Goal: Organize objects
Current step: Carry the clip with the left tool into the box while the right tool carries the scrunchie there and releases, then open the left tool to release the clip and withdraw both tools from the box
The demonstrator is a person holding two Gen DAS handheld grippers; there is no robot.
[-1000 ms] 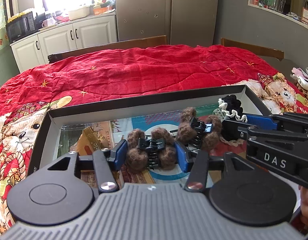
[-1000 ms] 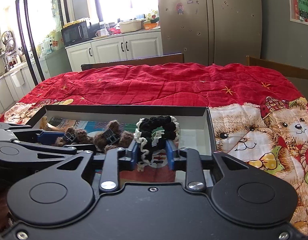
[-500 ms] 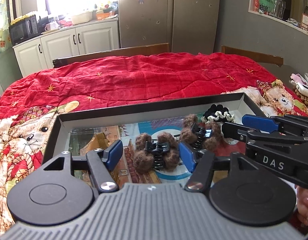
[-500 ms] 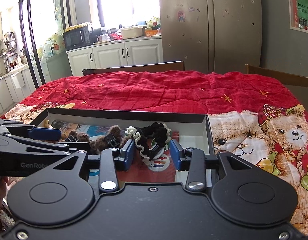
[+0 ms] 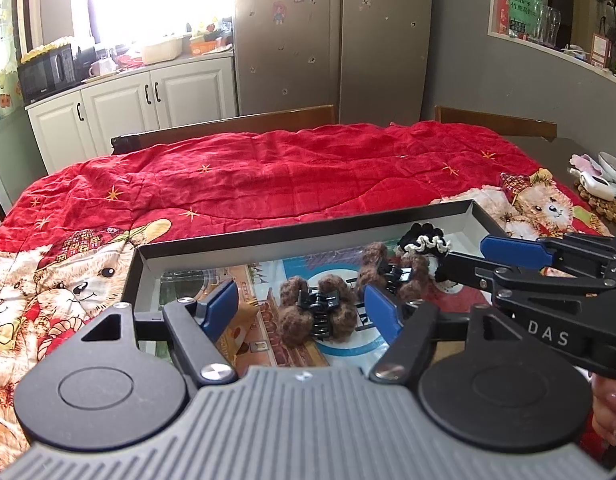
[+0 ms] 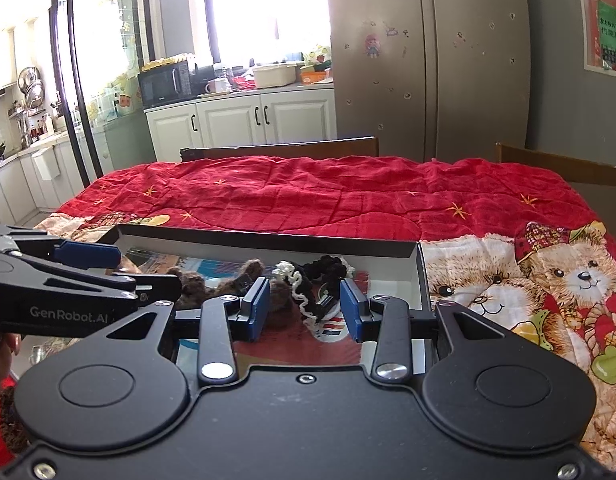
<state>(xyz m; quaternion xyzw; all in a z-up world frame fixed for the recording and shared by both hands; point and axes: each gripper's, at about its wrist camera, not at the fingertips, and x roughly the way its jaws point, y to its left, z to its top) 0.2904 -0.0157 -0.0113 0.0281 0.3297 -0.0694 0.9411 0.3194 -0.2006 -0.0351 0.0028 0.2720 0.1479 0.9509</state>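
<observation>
On the red bear-print quilt (image 5: 268,176) sits a shallow black tray (image 5: 308,226) holding three hair pieces: two brown pom-pom claw clips (image 5: 317,314) (image 5: 391,270) and a black-and-cream scrunchie (image 5: 423,240). Left gripper (image 5: 304,312): jaws opening, pads clear either side of the nearer clip. Right gripper (image 6: 304,308): jaws parted, scrunchie below them, not pinched. Judgement: these items are placed; no loose hair pieces visible outside the tray, so likely near done.

A table (image 5: 579,148) carries a red quilt (image 5: 268,176) printed with teddy bears and gold stars. On the quilt sits a shallow black box (image 5: 308,230). On bare tabletop at the far right lie small white items (image 5: 595,182).
</observation>
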